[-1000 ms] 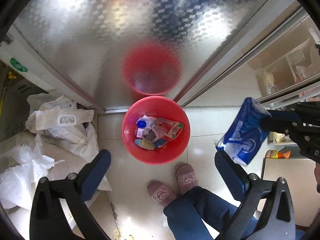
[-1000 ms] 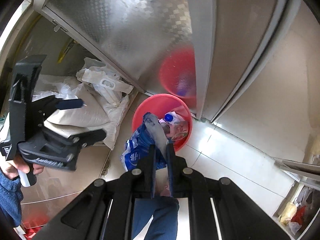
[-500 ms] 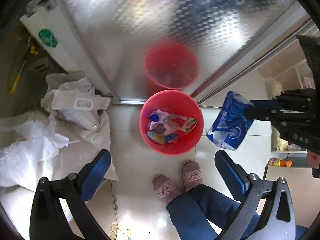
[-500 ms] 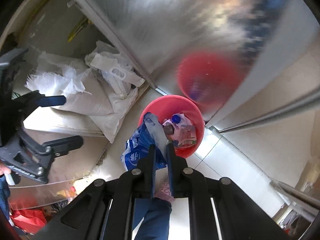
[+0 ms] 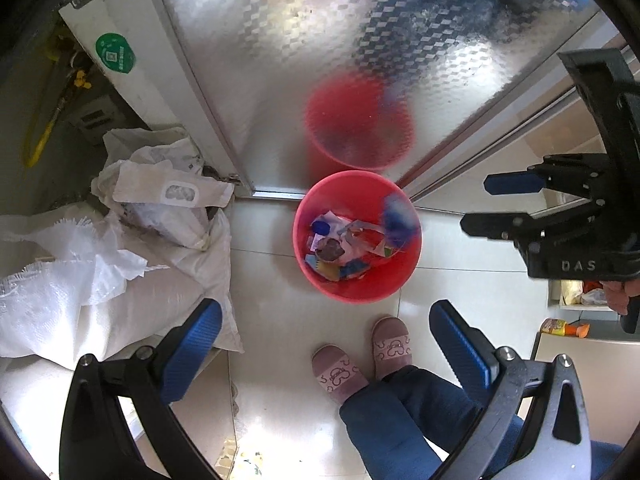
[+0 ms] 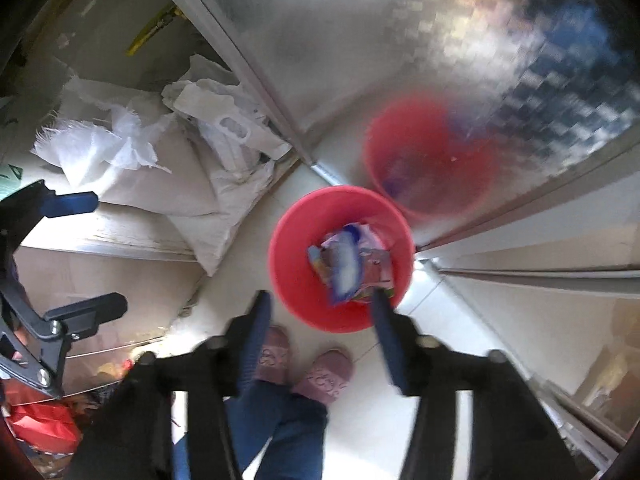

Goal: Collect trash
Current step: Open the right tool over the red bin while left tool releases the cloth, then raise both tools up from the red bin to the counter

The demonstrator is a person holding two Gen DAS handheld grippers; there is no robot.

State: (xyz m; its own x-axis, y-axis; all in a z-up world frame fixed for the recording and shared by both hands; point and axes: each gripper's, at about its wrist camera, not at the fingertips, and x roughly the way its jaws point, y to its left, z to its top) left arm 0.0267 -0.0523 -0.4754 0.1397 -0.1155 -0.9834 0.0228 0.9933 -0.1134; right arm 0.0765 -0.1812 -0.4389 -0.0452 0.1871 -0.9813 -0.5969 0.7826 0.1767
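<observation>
A red bin (image 5: 356, 296) (image 6: 288, 280) stands on the pale tile floor against a metal door, with several wrappers in it. A blue and white packet (image 5: 396, 220) (image 6: 344, 264) shows blurred just inside the bin's rim, free of any grip. My right gripper (image 6: 320, 300) (image 5: 492, 204) points down above the bin's near side; its jaws are opening and nothing is between them. My left gripper (image 5: 324, 312) (image 6: 92, 254) hangs open and empty over the floor in front of the bin.
White woven sacks (image 5: 120, 264) are piled left of the bin. The patterned metal door (image 5: 304, 60) behind it mirrors the bin. A person's slippers (image 5: 360, 356) and blue trouser legs stand just in front of the bin.
The right gripper's jaws have parted and the blue packet has left them and dropped into the bin. Both views have shifted, and the bin sits more to the right.
</observation>
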